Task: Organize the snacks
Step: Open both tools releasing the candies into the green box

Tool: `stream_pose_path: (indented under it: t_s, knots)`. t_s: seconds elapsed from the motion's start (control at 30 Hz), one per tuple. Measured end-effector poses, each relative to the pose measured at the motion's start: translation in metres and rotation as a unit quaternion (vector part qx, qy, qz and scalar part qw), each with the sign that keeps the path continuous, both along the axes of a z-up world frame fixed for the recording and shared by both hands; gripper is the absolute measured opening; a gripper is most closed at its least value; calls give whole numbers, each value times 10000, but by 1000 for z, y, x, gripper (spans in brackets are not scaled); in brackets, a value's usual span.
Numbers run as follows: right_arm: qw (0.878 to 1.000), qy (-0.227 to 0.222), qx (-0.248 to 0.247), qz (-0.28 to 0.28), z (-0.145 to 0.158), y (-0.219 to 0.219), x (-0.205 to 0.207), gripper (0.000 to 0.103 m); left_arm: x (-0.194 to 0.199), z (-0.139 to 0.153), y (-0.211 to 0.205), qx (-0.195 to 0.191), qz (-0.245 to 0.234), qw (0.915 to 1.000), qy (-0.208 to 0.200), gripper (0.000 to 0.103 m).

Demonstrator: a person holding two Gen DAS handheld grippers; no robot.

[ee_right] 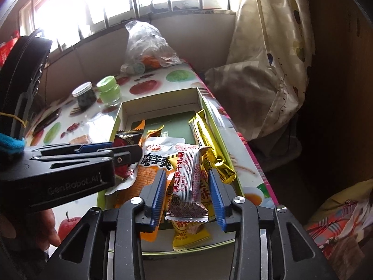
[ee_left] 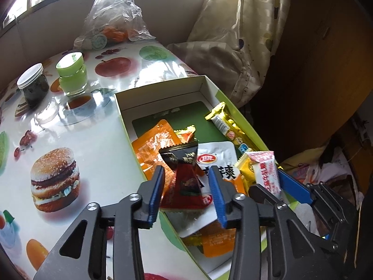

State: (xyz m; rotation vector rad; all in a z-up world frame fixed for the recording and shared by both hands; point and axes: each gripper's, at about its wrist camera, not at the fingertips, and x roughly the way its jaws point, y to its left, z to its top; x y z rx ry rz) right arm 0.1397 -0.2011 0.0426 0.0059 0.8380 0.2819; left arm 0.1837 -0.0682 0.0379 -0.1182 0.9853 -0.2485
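Both my tools hang over the near end of the open box [ee_left: 163, 88], each with a packet between its spread blue pads. In my left gripper [ee_left: 189, 194] the dark red packet [ee_left: 184, 182] stands with its long axis running away from me, along the fingers; the pads look clear of its sides, so I judge it loose. My right gripper [ee_right: 189, 194] frames the white and red packet [ee_right: 187, 182] the same way, lengthwise between parted pads, lying on the yellow packet [ee_right: 186, 235] in the box. Each packet sits directly under its own tool, the right one nearer the gold bar [ee_right: 209, 144]
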Motion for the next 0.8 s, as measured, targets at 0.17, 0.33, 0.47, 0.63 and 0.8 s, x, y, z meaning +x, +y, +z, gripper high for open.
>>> stream_pose_path:
  t_s: [0.17,0.33,0.47,0.63,0.8]
  knots:
    - [9999,-89,-52,-75,5,-2,-7,42,-7,7,0,20,2,9999,-100,49]
    - [9998,-135,-65,-164,10,-6,-16,45,-20,17,0,95,23,9996,-266,51]
    - [9995,-182,-29,-237,15,-9,-27,46,-32,24,1,124,59,9992,-366,51]
    - [9992,-198,-54,-347,19,-12,-41,47,-53,30,4,210,136,9985,-494,51]
    - [9989,-200,41,-423,21,-15,-55,47,-74,29,6,300,195,9979,-540,51]
